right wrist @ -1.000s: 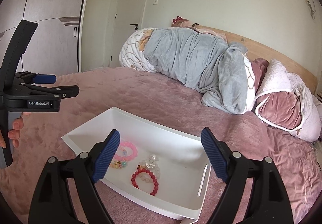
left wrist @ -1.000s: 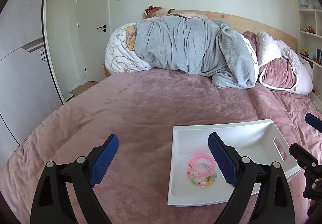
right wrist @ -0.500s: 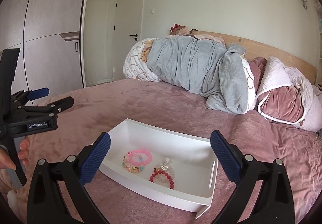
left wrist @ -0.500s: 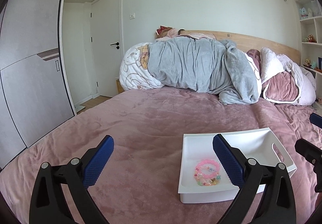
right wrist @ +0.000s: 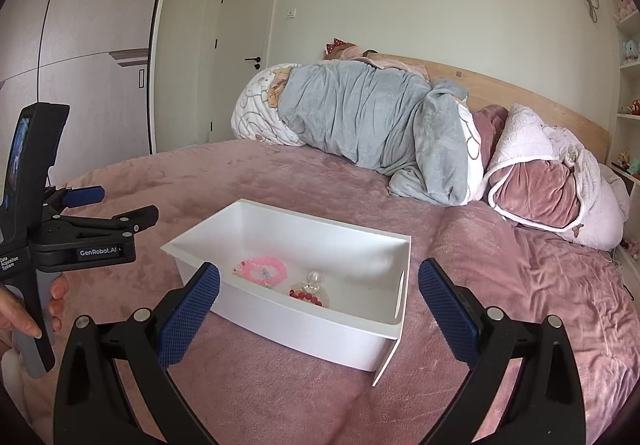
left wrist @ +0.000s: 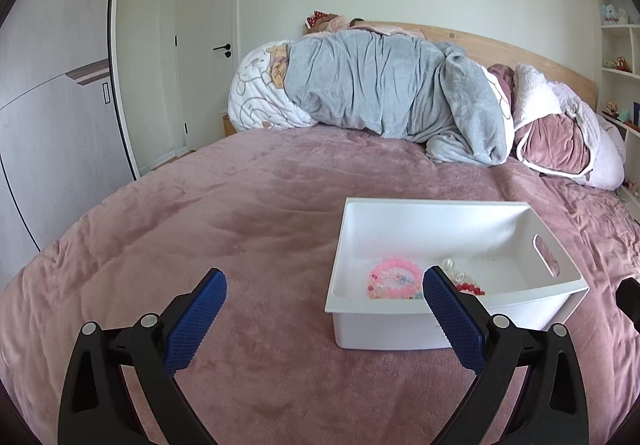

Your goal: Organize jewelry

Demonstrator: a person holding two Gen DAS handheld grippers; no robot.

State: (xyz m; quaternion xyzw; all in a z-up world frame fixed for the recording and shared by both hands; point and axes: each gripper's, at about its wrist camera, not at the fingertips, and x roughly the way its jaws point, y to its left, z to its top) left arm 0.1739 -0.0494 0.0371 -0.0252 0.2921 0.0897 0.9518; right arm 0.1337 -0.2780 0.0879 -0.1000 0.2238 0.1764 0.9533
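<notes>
While both grippers hover over bedspread (left wrist: 248, 205), jaws just opened to full width, nothing between. Left gripper (left wrist: 324, 319) lower centre of its frame; right gripper (right wrist: 320, 309) likewise. Bin (right wrist: 332, 337) on bedspread, centre frame. Pink bracelet (right wrist: 264, 271) and red bracelet (right wrist: 306, 296) lie on bin floor, side by side.

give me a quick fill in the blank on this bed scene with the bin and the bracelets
1. The pink bead bracelet lies inside the ____ plastic bin.
2. The bin sits on a ____ bedspread.
3. Both the left gripper and the right gripper have their jaws ____, holding nothing.
4. The red bead bracelet lies ____ the bin.

Missing words: white; pink; open; inside
</notes>
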